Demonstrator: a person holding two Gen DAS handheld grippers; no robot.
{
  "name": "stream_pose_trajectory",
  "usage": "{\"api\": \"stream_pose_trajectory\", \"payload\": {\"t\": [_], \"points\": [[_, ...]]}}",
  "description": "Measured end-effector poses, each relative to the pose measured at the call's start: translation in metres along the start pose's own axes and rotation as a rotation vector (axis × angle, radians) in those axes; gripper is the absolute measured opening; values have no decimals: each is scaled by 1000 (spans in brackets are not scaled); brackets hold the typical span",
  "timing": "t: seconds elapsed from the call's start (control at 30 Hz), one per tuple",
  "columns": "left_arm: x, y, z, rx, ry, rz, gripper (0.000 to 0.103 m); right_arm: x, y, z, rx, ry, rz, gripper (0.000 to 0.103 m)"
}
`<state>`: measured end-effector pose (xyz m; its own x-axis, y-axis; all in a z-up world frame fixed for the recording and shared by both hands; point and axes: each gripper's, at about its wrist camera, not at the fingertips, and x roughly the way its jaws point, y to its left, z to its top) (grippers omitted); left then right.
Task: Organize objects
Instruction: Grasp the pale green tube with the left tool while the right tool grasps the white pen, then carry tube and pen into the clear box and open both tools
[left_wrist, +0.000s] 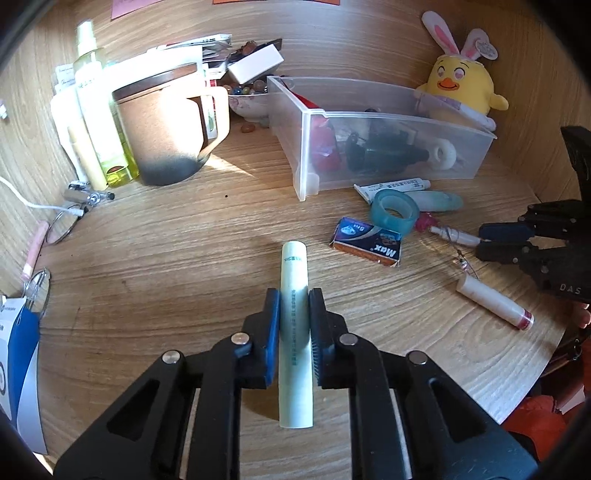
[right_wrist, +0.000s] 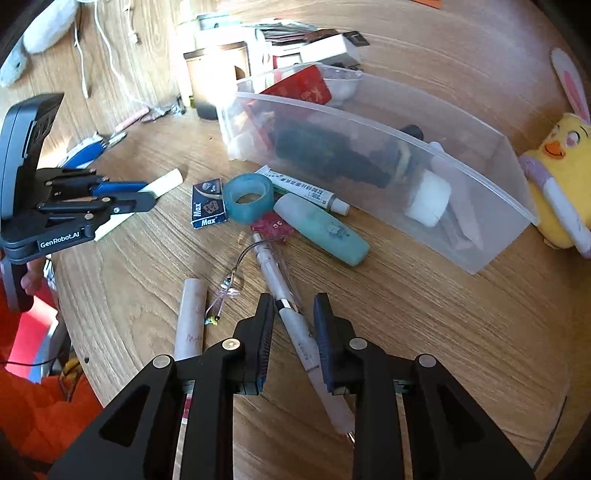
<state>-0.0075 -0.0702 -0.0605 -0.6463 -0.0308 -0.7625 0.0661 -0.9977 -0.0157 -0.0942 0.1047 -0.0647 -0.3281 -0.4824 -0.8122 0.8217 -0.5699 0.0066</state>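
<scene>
Left tongs (left_wrist: 293, 314) clamped on pale tube (left_wrist: 294, 280), axis running straight out along the fingers. Right tongs (right_wrist: 293, 321) narrow, closed on white pen (right_wrist: 295, 325) lying slantwise. Clear bin (left_wrist: 369, 118) sits ahead of both, nearer the right tongs.
</scene>
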Motion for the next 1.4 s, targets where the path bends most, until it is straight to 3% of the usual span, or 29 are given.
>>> {"api": "stream_pose_trajectory", "payload": {"t": [0.2, 0.53, 1.4], "points": [[-4, -2, 1, -24, -7, -25, 15, -10, -3, -14, 65, -16, -13, 11], [-22, -11, 18, -34, -85, -59, 15, -34, -17, -34, 158, -48, -43, 11], [-57, -33, 100, -47, -310, -148, 15, -117, -46, 36, 243, -462, -94, 10]]}}
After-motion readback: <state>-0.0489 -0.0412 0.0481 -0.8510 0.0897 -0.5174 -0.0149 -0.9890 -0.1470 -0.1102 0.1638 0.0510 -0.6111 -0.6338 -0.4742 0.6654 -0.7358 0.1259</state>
